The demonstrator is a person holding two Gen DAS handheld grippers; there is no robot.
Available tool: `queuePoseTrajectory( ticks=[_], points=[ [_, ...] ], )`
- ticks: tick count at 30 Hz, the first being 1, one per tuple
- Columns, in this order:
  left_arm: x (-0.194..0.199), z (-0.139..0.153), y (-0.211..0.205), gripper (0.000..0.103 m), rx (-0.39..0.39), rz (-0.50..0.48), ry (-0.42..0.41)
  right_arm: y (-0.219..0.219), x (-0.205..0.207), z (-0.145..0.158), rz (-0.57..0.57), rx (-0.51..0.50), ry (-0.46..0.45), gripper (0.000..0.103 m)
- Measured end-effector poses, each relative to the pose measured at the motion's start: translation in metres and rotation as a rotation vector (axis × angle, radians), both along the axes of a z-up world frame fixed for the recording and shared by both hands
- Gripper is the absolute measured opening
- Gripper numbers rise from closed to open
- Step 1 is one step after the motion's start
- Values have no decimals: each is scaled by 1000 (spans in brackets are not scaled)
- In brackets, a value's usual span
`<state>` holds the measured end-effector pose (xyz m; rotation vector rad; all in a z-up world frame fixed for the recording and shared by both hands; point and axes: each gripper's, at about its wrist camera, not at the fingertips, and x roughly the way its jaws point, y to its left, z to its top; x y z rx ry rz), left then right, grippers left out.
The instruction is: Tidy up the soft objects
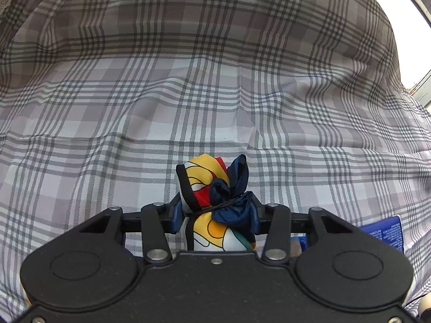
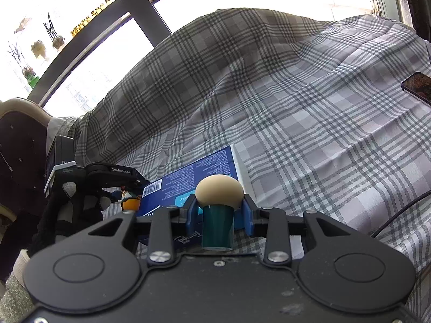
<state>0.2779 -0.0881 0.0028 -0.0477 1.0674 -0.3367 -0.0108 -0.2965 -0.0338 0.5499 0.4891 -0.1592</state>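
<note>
My left gripper [image 1: 215, 210] is shut on a bunched scarf [image 1: 212, 202] printed in yellow, red, white and navy, tied round the middle with a thin band. It is held just above the plaid bedcover [image 1: 188, 94]. My right gripper [image 2: 219, 208] is shut on a soft mushroom-shaped toy [image 2: 218, 207] with a beige cap and a dark green stem, held upright. In the right wrist view the left gripper [image 2: 126, 185] and its scarf [image 2: 130, 202] show at the left, beside a blue box [image 2: 194, 183].
The blue box lies flat on the bedcover; its corner shows in the left wrist view [image 1: 382, 232]. A phone [image 2: 419, 87] lies at the far right of the bed. A black cable [image 2: 398, 215] runs over the cover. A window and a dark headboard [image 2: 18, 145] are behind.
</note>
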Motion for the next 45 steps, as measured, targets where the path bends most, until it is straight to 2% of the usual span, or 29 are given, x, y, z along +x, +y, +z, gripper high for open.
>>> queuePoseTrajectory(
  ticks=[6, 10, 16, 25, 34, 45],
  points=[
    [-38, 37, 21, 45, -20, 8, -40, 17, -16, 12, 32, -13, -29, 33],
    [-78, 66, 37, 45, -32, -14, -89, 32, -28, 21, 67, -16, -51, 33],
    [-139, 90, 58, 45, 5, -43, -139, 58, -47, 29, 132, -21, -70, 33],
    [-209, 66, 90, 45, 14, -45, -35, 93, -73, 38, 236, -55, -58, 33],
    [-264, 40, 100, 45, 15, -71, 21, 119, -89, 34, 319, -92, -13, 34],
    [-274, 27, 103, 46, -16, -62, 49, 137, -93, 23, 376, -125, 51, 34]
  ],
)
